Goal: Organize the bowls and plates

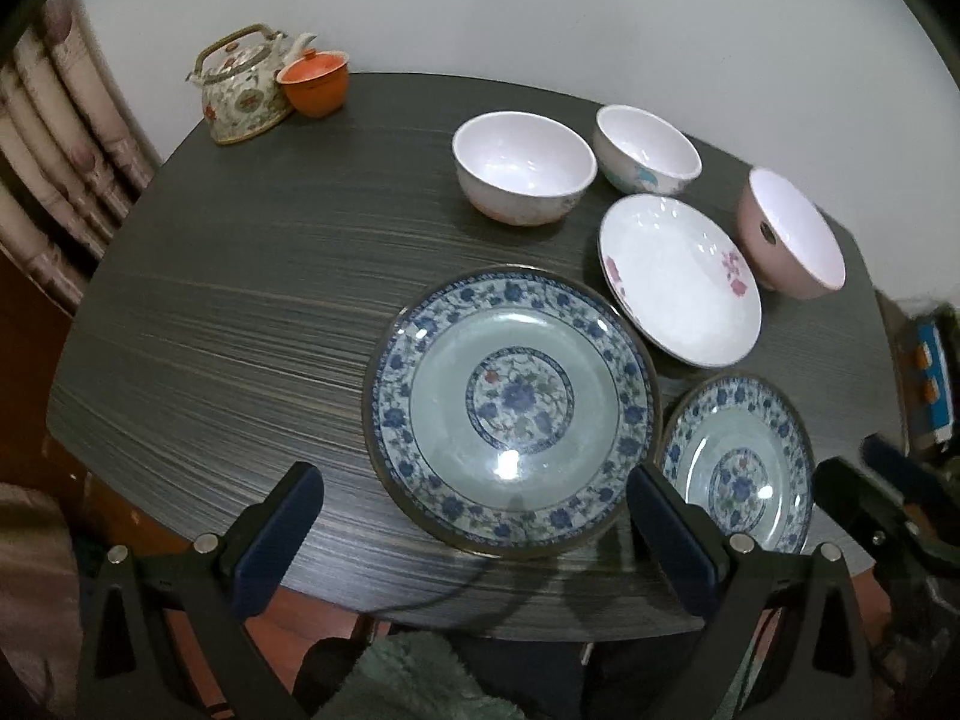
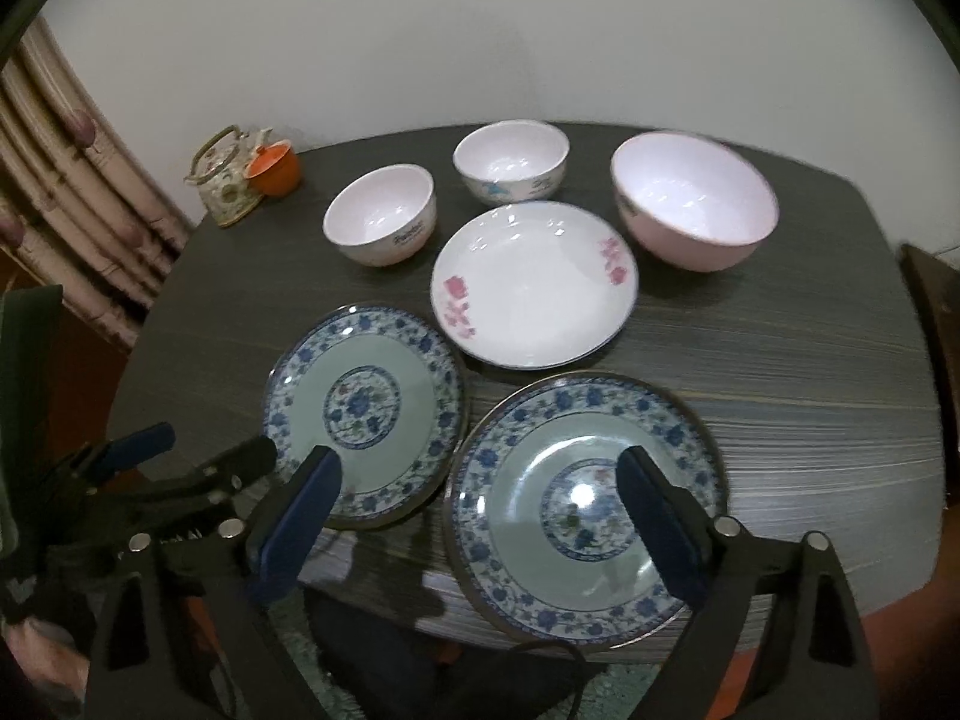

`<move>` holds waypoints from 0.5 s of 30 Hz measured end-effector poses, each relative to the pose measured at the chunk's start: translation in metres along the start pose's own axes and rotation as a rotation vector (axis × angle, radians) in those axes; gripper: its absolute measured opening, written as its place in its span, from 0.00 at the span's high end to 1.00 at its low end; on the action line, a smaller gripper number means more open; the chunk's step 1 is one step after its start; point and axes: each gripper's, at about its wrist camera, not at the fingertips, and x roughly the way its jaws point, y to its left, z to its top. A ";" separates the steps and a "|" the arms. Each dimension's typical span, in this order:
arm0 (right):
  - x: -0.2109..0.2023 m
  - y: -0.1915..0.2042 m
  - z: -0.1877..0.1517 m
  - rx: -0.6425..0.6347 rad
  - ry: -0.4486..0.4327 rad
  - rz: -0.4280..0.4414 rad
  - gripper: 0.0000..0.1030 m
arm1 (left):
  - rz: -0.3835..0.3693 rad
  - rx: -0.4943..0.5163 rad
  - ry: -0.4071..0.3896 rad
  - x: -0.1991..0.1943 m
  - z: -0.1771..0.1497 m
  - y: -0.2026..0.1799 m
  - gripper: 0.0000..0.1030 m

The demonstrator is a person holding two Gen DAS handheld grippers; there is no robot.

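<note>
Between my right gripper (image 2: 480, 522) fingers, low in the right wrist view, the jaws stand wide apart and grip nothing; they straddle the near half of a glazed blue-and-white floral plate (image 2: 585, 510), likely lining up on its rim for a lift. My left gripper (image 1: 474, 522), low in the left wrist view, is equally spread and empty, hovering over the near edge of the second matching blue floral plate (image 1: 510, 414), which lies flat at that frame's centre.

Just beyond both, mid-frame, sits a shallow white plate with pink flowers (image 2: 534, 288). Further up, three bowls stand upright and apart: a large pink bowl (image 2: 696, 210) upper right, two small white bowls (image 2: 381, 213) centre-left. All rest separately on the dark wood-grain table (image 2: 780, 390), unstacked, so I judge sorting has barely started. A floral teapot (image 2: 225, 180) and orange lidded cup (image 2: 276, 168) sit far upper left, out of the way.
</note>
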 end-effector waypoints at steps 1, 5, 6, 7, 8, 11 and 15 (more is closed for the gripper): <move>0.003 -0.002 0.001 0.004 0.007 0.025 0.20 | -0.012 -0.016 0.005 0.001 0.002 0.007 0.00; 0.016 -0.008 0.006 0.021 0.046 0.117 0.28 | -0.047 -0.084 0.022 0.005 0.007 0.032 0.17; 0.019 -0.008 0.008 0.023 0.056 0.129 0.32 | -0.060 -0.106 0.032 0.007 0.009 0.039 0.22; 0.022 -0.009 0.011 0.028 0.064 0.156 0.34 | -0.073 -0.122 0.038 0.009 0.010 0.044 0.26; 0.024 -0.010 0.013 0.027 0.061 0.181 0.36 | -0.090 -0.138 0.045 0.011 0.011 0.049 0.28; 0.036 -0.013 0.023 0.036 0.083 0.242 0.46 | -0.143 -0.183 0.065 0.017 0.014 0.066 0.36; 0.059 -0.012 0.031 0.043 0.131 0.284 0.62 | -0.227 -0.249 0.105 0.030 0.016 0.082 0.44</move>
